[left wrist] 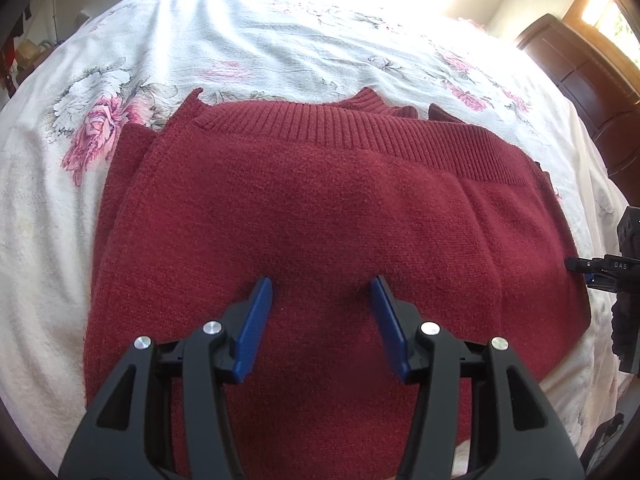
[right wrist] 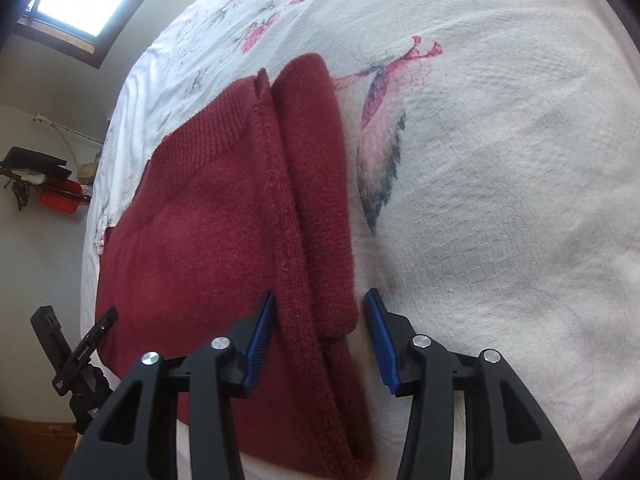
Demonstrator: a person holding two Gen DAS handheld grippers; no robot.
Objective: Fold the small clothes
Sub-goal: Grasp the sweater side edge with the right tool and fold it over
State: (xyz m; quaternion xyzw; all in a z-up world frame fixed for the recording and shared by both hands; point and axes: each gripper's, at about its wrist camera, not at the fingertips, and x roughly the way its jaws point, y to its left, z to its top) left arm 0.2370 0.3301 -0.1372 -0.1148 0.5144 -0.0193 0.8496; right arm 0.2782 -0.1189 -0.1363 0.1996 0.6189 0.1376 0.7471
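**A:** Where is the garment lying?

**B:** A dark red knitted sweater [left wrist: 328,216] lies on a bed, on a white bedspread [left wrist: 240,40] printed with pink and grey flowers. It is folded into a broad block, with the ribbed band [left wrist: 360,128] running across its far edge in the left wrist view.

**A:** And the left gripper [left wrist: 322,292]?

**B:** It sits over the middle of the sweater, jaws spread apart with nothing between them but the knit below. The blue fingertips [left wrist: 262,292] are right at the fabric; whether they press into it I cannot tell.

**A:** The right gripper [right wrist: 320,304]?

**B:** Also spread wide and holding nothing. It straddles the sweater's right edge, where a folded-over sleeve [right wrist: 316,184] forms a long roll along the side. One blue finger is over the red knit, the other over the bare bedspread just beside the roll.

**A:** Can each gripper be seen from the other camera?

**B:** Partly. In the left wrist view, black hardware [left wrist: 624,272] shows at the right margin, beside the sweater's edge. In the right wrist view, a black piece shows at the lower left, near the sweater's corner.

**A:** Anything else around the bed?

**B:** A dark wooden headboard [left wrist: 580,72] at upper right in the left view, a bright window [right wrist: 84,0] at upper left in the right view, and a butterfly print [right wrist: 384,128] on the bedspread just beside the rolled sleeve.
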